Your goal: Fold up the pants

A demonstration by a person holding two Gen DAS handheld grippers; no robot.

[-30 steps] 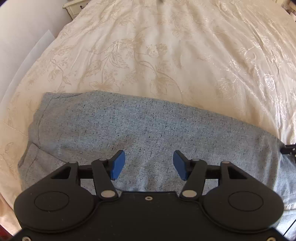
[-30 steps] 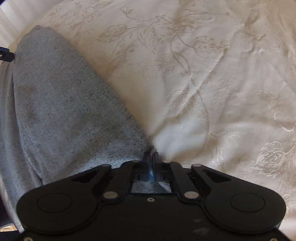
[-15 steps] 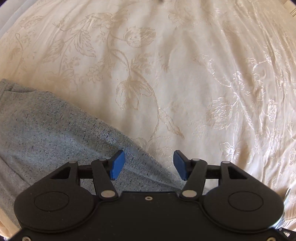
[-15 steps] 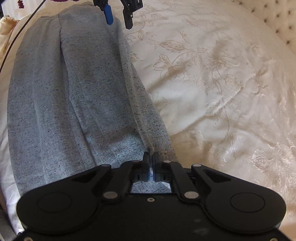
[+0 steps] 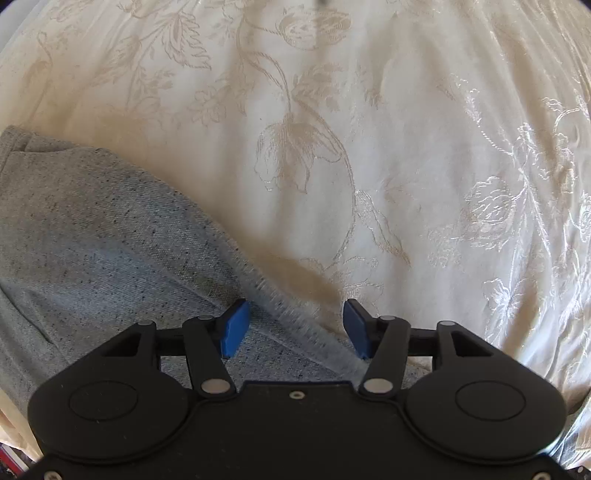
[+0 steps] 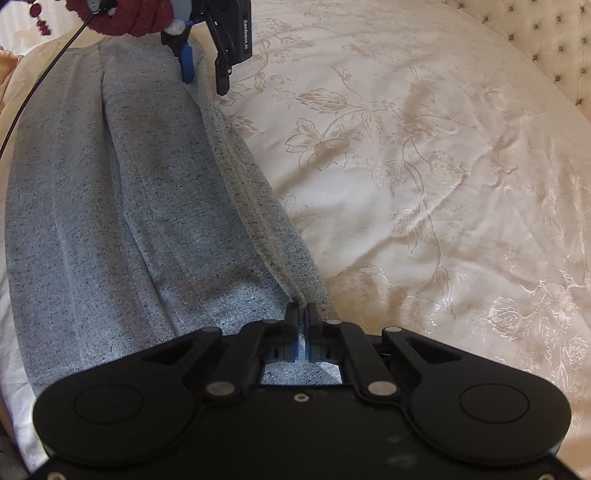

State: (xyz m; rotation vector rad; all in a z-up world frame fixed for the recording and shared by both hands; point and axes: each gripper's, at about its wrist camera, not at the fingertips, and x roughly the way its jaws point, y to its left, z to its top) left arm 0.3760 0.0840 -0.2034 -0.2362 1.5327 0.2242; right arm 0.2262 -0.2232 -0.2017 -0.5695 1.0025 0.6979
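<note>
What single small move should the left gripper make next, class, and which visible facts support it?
Probably close the left gripper on the edge of the grey pants. Its fingers stand open astride that edge, while the right gripper is shut on the same edge at the other end, over the floral bedspread.

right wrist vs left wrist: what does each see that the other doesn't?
Right wrist only: right tongs shut on the pants edge, the pants' long run, a maroon glove, a cable, a tufted headboard.

Left wrist only: the pants' far corner.

Both: grey pants, floral bedspread, left tongs open astride the pants' edge.
</note>
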